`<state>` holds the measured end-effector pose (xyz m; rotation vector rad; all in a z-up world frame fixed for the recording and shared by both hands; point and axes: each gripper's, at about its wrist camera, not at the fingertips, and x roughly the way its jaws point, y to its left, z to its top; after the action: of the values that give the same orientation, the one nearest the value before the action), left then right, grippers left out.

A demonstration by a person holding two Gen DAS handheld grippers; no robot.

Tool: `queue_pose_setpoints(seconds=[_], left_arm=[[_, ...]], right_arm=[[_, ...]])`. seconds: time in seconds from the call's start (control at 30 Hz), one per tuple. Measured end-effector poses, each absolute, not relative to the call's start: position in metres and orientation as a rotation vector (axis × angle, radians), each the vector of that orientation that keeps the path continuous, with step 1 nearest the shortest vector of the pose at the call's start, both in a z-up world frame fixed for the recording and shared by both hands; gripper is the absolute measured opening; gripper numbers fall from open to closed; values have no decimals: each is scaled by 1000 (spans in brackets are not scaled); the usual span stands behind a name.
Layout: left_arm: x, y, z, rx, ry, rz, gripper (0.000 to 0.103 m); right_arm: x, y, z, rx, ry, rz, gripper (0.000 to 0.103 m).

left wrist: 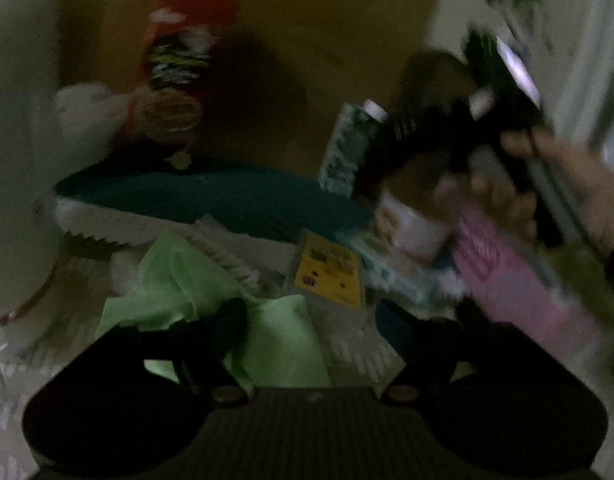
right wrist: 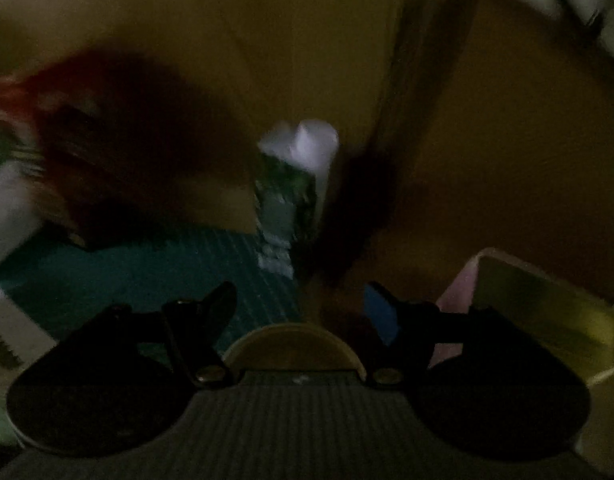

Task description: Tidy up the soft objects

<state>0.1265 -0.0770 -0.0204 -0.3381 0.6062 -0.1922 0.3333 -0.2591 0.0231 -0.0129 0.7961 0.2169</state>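
Left tongs point(left wrist: 311, 312) agape, green cloth point(left wrist: 275, 340) between tips; right tongs point(right wrist: 301, 300) agape, empty.

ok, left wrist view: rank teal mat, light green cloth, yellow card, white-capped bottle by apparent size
1. Teal mat, widest spread.
2. Light green cloth, though it lies nearest the camera, so fisheye inflates it.
3. White-capped bottle.
4. Yellow card, close to the bottle in apparent size; blur makes that order unsure.

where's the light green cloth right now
In the left wrist view, the light green cloth lies crumpled low and centre-left, just ahead of the open left gripper, beside the yellow card.
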Motion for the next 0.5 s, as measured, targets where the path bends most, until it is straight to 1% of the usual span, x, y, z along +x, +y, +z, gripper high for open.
queue_pose_setpoints(seconds=[0.1, 0.2, 0.5], left_arm=[[123, -63, -20, -418, 584, -185, 80], [122, -60, -17, -423, 567, -181, 84], [109, -57, -12, -422, 522, -157, 85]], right_arm=[[352, -257, 7, -19, 928, 196, 71], [345, -259, 4, 23, 973, 230, 70], [261, -259, 7, -61, 987, 334, 73]])
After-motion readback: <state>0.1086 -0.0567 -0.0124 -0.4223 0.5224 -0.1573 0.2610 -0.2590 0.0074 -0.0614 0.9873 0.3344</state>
